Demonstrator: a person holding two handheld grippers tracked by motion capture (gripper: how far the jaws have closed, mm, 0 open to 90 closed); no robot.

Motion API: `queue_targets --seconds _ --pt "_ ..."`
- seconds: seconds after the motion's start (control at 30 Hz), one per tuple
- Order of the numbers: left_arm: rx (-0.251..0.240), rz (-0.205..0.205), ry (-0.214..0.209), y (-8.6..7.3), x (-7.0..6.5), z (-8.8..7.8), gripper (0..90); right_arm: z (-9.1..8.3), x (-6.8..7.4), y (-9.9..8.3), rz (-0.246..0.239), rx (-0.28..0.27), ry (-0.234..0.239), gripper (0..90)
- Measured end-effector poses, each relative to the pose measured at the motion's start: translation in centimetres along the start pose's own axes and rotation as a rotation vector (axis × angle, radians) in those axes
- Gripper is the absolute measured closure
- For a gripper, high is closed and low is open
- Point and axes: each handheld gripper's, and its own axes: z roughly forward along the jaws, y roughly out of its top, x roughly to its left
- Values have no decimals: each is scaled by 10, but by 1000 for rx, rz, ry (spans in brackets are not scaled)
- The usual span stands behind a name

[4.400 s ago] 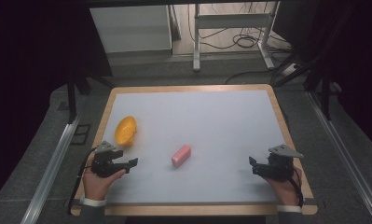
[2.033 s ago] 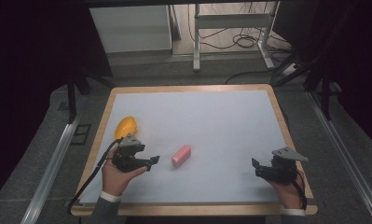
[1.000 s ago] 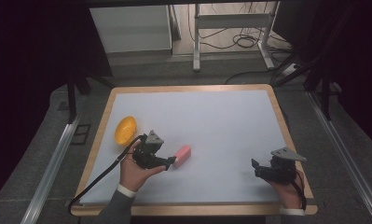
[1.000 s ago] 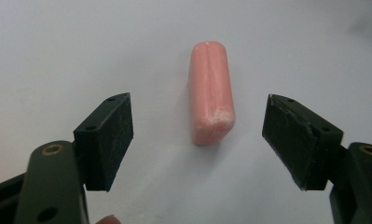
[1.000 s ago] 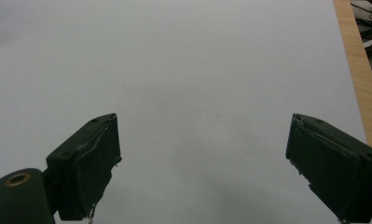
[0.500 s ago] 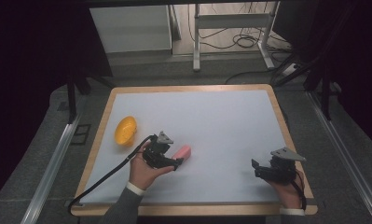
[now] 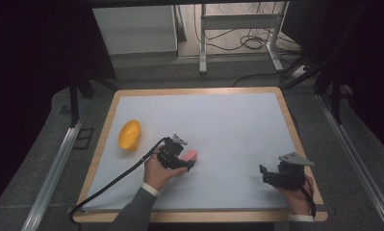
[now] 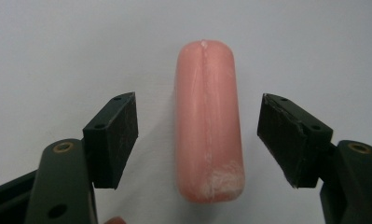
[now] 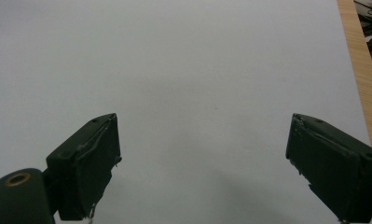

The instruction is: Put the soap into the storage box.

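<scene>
Left gripper view: looking straight down on the smooth pink sausage-shaped block [image 8: 206,121], lying flat on the pale matte table sheet [image 8: 48,51], nearer the person than the glossy yellow rounded bowl-like object [image 7: 130,134] and off to its right. Left gripper [image 8: 200,140] straddling the block with jaws standing wide, one pad [image 8: 120,135] on each side, gaps on both sides, nothing clamped yet. Right gripper [image 9: 202,163] resting far to the right of the yellow object near the wooden table rim [image 7: 295,130], jaws gaping over bare sheet, holding nothing.

Risk, judging from here: rounded, slick-looking sides and domed ends inviting the block to squirt out or roll if the pads close off-centre or unevenly. Whitish scuffed patch at the near end and a faint seam along the top hinting at a soft, waxy surface, possibly denting under a hard squeeze.
</scene>
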Motion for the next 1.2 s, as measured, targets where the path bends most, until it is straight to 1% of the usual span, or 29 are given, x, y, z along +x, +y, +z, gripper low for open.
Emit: queue_targets --seconds 0.07,0.13,0.33,0.37,0.4,0.47,0.57,0.6,0.63,0.67,0.73,1.0,1.07,1.2 --pt "8 14 -1 3 -3 3 293 1 0 0 1 1 -1 96" --pt "8 0 -10 5 -3 7 296 1 0 -1 -1 6 -3 96" --pt "28 -8 -2 4 -1 15 311 2 -1 -1 0 8 -10 96" --pt "29 -5 -3 4 -1 16 326 2 -1 -1 0 8 -9 96" --pt "29 -1 -3 3 -2 18 374 2 -1 -1 -2 9 -11 96" --pt "35 2 0 2 -2 20 422 2 -1 -1 -3 9 -14 96" --pt "44 5 1 2 -2 22 448 2 -1 -1 -2 8 -15 96" --pt "48 9 -2 1 -2 23 489 2 -1 -2 -2 8 -17 96" --pt "50 13 -2 1 -2 23 489 2 -1 -2 -2 8 -17 96" --pt "48 14 -1 1 -2 24 554 2 -1 -2 -2 8 -18 96" --pt "47 11 6 1 -1 25 582 2 -1 -2 -1 4 -21 96" --pt "42 9 3 1 0 24 596 2 -1 -2 -3 0 -26 96" --pt "45 16 -3 1 1 22 597 2 -1 -2 -2 -1 -25 96" --pt "20 11 -8 2 3 14 597 2 -2 -2 0 -1 -27 96"
